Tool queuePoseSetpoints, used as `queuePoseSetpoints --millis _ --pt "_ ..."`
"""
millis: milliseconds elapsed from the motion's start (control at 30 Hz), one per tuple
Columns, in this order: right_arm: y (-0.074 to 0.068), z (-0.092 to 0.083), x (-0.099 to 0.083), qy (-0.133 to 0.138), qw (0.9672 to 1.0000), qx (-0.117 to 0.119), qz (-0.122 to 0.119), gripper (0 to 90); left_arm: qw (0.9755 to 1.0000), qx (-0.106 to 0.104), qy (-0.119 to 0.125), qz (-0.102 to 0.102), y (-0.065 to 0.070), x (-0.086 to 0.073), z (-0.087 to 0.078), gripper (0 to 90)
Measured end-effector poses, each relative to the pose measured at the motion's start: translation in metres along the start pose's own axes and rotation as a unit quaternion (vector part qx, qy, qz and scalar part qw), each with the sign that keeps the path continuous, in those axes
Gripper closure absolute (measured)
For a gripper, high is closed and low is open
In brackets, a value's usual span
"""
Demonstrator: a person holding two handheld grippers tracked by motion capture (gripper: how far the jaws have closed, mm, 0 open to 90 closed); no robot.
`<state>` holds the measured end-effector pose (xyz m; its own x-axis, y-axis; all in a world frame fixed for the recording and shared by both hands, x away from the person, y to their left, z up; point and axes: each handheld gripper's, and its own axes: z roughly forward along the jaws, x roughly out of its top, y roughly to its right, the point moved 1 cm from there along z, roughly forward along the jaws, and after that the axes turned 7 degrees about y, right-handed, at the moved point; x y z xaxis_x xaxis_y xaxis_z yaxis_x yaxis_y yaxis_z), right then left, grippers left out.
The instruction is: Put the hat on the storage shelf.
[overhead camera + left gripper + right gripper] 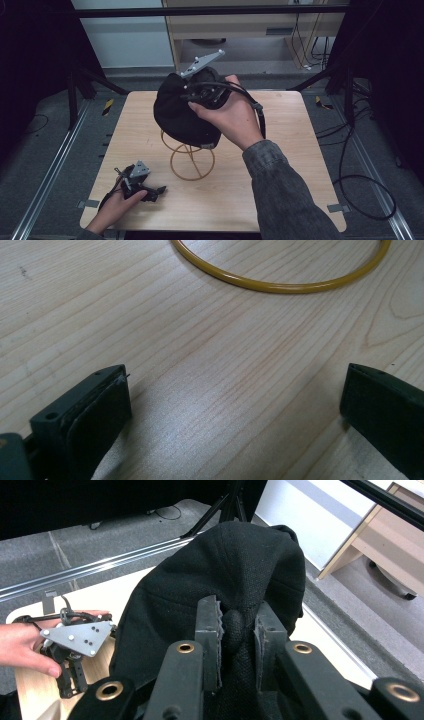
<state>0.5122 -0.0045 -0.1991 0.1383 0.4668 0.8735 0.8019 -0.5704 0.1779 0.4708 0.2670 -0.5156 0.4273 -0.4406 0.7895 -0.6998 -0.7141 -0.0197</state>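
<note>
The wooden counter (280, 165) carries a yellow wire stand (191, 156), and the black cap (182, 112) hangs just over its top, not yet settled or released. The right gripper (238, 630) has its jaws pinched on the cap's crown fabric, as the right gripper view shows close up. The left gripper (235, 405) rests aside, jaws wide and empty, facing the stand's base ring.

My right gripper (202, 95) is mostly buried under my hand and the black cap (175, 110) in the high view, its jaws out of sight. The cap covers the top of the yellow wire stand (190, 160). In my left gripper view, the upper edge crops the stand's base ring (280, 287)
</note>
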Motion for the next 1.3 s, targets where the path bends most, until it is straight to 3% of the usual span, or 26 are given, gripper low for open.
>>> queuePoseSetpoints --millis 500,1300 --pt "0.008 0.02 -0.003 -0.024 0.9996 0.004 0.013 76.9 1.0 0.0 0.0 0.001 0.0 0.0 0.0 0.0" --pt "0.0 0.043 -0.004 -0.046 0.9987 0.019 0.012 76.1 1.0 0.0 0.0 0.0 0.0 0.0 0.0 0.0"
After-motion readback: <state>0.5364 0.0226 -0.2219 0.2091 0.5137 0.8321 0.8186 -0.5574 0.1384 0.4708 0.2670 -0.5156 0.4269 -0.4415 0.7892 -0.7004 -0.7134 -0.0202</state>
